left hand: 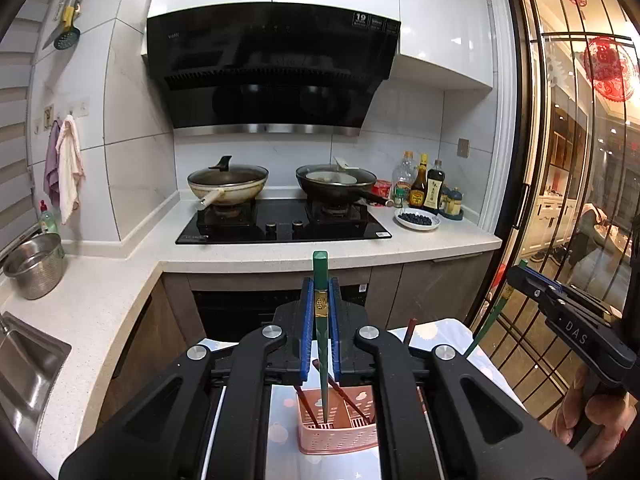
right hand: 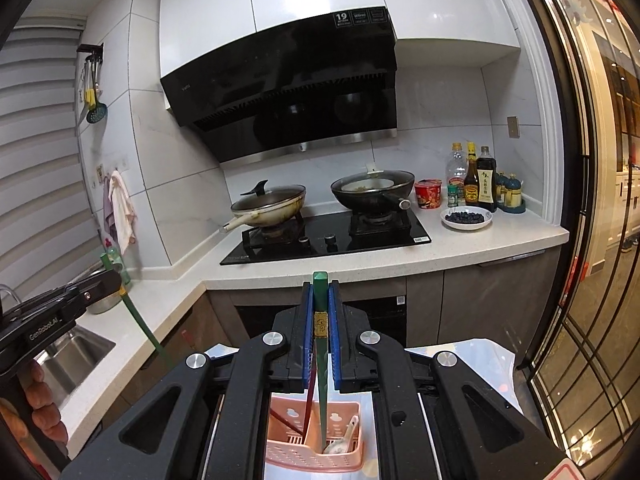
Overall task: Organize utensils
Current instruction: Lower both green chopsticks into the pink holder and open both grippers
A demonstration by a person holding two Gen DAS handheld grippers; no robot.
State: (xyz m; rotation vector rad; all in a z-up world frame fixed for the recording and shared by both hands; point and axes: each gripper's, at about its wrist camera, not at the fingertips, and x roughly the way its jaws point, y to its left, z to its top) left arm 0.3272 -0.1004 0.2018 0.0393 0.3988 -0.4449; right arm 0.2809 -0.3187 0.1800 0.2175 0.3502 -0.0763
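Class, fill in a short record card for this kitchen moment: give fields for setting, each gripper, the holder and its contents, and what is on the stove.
Setting: kitchen worktop with a stove
Left gripper: shut on a green chopstick
Right gripper: shut on a second green chopstick
Holder: pink basket below both grippers
Basket contents: dark red chopsticks, white spoon
Stove: two pans

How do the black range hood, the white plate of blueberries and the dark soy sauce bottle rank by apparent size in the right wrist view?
1. Black range hood
2. White plate of blueberries
3. Dark soy sauce bottle, close to the plate in apparent size.
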